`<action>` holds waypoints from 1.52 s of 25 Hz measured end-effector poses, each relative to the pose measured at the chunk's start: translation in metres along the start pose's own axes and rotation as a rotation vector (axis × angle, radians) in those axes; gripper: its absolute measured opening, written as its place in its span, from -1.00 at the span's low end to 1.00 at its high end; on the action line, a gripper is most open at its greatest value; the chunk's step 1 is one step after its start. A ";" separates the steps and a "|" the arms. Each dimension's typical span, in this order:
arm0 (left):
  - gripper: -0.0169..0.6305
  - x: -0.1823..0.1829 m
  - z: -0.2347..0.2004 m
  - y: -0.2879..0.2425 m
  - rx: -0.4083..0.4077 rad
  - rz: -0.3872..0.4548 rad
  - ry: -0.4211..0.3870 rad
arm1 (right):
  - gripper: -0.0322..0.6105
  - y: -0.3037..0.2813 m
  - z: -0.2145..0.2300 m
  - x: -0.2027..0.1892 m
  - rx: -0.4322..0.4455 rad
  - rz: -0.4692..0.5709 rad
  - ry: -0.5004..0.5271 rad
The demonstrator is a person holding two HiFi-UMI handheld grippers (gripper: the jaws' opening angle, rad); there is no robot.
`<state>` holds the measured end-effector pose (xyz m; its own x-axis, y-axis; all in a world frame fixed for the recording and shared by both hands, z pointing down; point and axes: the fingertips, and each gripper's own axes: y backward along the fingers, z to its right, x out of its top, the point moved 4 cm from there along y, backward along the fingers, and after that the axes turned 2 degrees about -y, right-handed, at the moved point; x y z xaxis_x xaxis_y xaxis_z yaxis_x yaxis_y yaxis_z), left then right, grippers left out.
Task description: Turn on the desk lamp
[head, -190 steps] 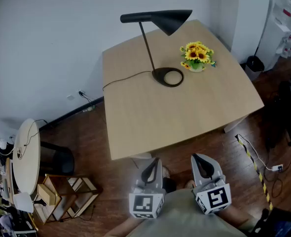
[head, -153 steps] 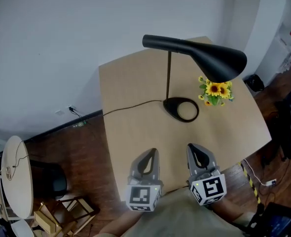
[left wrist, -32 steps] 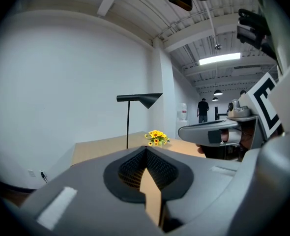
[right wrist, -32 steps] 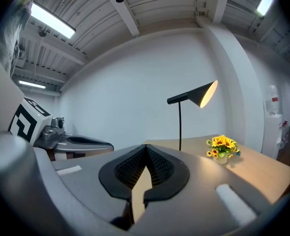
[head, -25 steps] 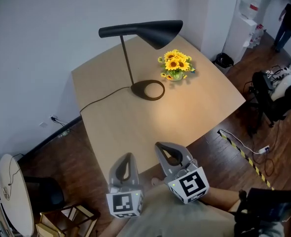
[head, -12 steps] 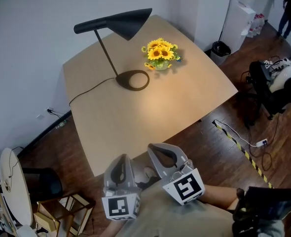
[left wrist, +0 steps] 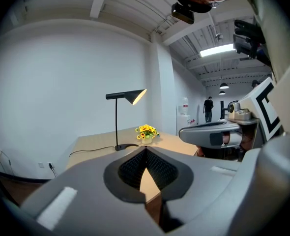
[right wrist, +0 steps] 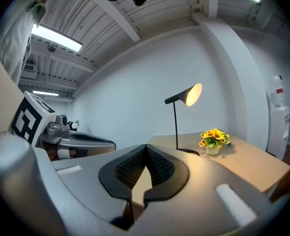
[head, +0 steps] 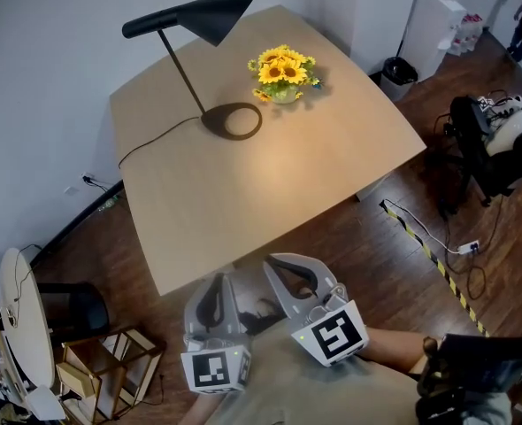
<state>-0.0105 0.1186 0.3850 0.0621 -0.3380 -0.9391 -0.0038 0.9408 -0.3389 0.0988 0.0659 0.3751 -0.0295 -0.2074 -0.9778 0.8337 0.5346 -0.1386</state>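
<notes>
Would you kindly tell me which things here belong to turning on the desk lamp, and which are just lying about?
For the job:
desk lamp, shade already glowing
left gripper and right gripper, both with jaws together and empty

Lying about:
sunflower pot
black bin
round side table

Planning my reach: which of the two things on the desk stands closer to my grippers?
The black desk lamp; the sunflower pot sits farther back, beyond the lamp's base.
</notes>
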 end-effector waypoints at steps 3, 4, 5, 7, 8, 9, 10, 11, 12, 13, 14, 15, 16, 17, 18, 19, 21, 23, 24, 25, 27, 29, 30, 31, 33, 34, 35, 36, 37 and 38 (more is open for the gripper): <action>-0.95 0.002 -0.001 0.001 -0.024 0.018 -0.005 | -0.90 0.000 -0.003 0.004 -0.023 0.012 0.004; -0.95 0.002 -0.003 0.001 -0.031 0.022 -0.006 | -0.90 0.000 -0.004 0.005 -0.032 0.017 0.003; -0.95 0.001 -0.005 0.002 -0.037 0.023 -0.007 | -0.90 -0.001 -0.006 0.007 -0.042 0.025 0.001; -0.95 0.002 -0.008 0.005 -0.053 0.051 -0.010 | -0.90 0.000 -0.013 0.010 -0.055 0.040 -0.002; -0.95 0.003 -0.011 0.008 -0.060 0.073 -0.016 | -0.90 0.000 -0.018 0.010 -0.058 0.043 -0.004; -0.95 0.002 -0.015 0.011 -0.063 0.089 -0.022 | -0.90 0.000 -0.023 0.010 -0.060 0.042 -0.004; -0.95 0.000 -0.019 0.013 -0.065 0.090 -0.024 | -0.90 0.000 -0.027 0.010 -0.062 0.040 -0.003; -0.95 -0.003 -0.023 0.016 -0.067 0.074 -0.021 | -0.90 0.000 -0.031 0.009 -0.065 0.038 0.000; -0.95 -0.006 -0.026 0.018 -0.071 0.053 -0.013 | -0.90 0.000 -0.034 0.009 -0.070 0.037 0.004; -0.95 -0.007 -0.028 0.020 -0.076 0.047 -0.004 | -0.90 0.000 -0.037 0.009 -0.076 0.035 0.008; -0.95 -0.007 -0.029 0.021 -0.082 0.058 0.001 | -0.90 0.001 -0.040 0.009 -0.082 0.034 0.011; -0.95 -0.007 -0.030 0.023 -0.089 0.070 0.003 | -0.90 0.001 -0.043 0.008 -0.088 0.033 0.013; -0.95 -0.008 -0.030 0.025 -0.098 0.073 0.003 | -0.90 0.002 -0.046 0.008 -0.093 0.032 0.015; -0.95 -0.008 -0.030 0.028 -0.106 0.072 0.001 | -0.90 0.004 -0.049 0.007 -0.098 0.033 0.018; -0.95 -0.011 -0.030 0.030 -0.112 0.071 -0.002 | -0.90 0.006 -0.051 0.006 -0.103 0.034 0.021; -0.95 -0.013 -0.029 0.032 -0.117 0.073 -0.005 | -0.90 0.008 -0.052 0.005 -0.108 0.035 0.023; -0.95 -0.015 -0.027 0.035 -0.134 0.080 -0.006 | -0.90 0.012 -0.055 0.003 -0.120 0.035 0.021; -0.95 -0.018 -0.026 0.038 -0.147 0.065 -0.013 | -0.90 0.015 -0.058 0.001 -0.128 0.035 0.018; -0.95 -0.018 -0.026 0.039 -0.151 0.071 -0.010 | -0.90 0.015 -0.060 0.001 -0.129 0.037 0.019; -0.95 -0.016 -0.025 0.040 -0.154 0.085 -0.001 | -0.90 0.016 -0.062 0.000 -0.129 0.038 0.020; -0.95 -0.012 -0.024 0.042 -0.158 0.098 0.010 | -0.90 0.017 -0.064 0.000 -0.131 0.039 0.019; -0.95 -0.014 -0.024 0.044 -0.157 0.105 -0.007 | -0.90 0.020 -0.066 0.000 -0.133 0.043 0.016; -0.95 -0.016 -0.025 0.044 -0.156 0.104 -0.020 | -0.90 0.021 -0.066 0.000 -0.133 0.044 0.016; -0.95 -0.018 -0.026 0.046 -0.154 0.090 -0.030 | -0.90 0.021 -0.067 0.000 -0.132 0.043 0.015; -0.95 -0.020 -0.027 0.048 -0.152 0.055 -0.031 | -0.90 0.021 -0.069 -0.002 -0.123 0.036 0.012; -0.95 -0.019 -0.026 0.048 -0.152 0.053 -0.026 | -0.90 0.021 -0.069 -0.002 -0.117 0.032 0.012; -0.95 -0.019 -0.026 0.048 -0.151 0.055 -0.022 | -0.90 0.021 -0.070 -0.003 -0.112 0.029 0.014; -0.95 -0.019 -0.026 0.048 -0.149 0.058 -0.024 | -0.91 0.021 -0.071 -0.003 -0.108 0.026 0.016; -0.95 -0.019 -0.026 0.048 -0.149 0.074 -0.028 | -0.91 0.020 -0.071 -0.003 -0.106 0.025 0.017; -0.95 -0.018 -0.026 0.047 -0.150 0.099 -0.027 | -0.91 0.020 -0.071 -0.004 -0.105 0.023 0.018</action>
<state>-0.0379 0.1679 0.3844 0.0811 -0.2410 -0.9671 -0.1599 0.9546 -0.2513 0.0762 0.1358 0.3647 -0.0215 -0.1796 -0.9835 0.7719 0.6222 -0.1305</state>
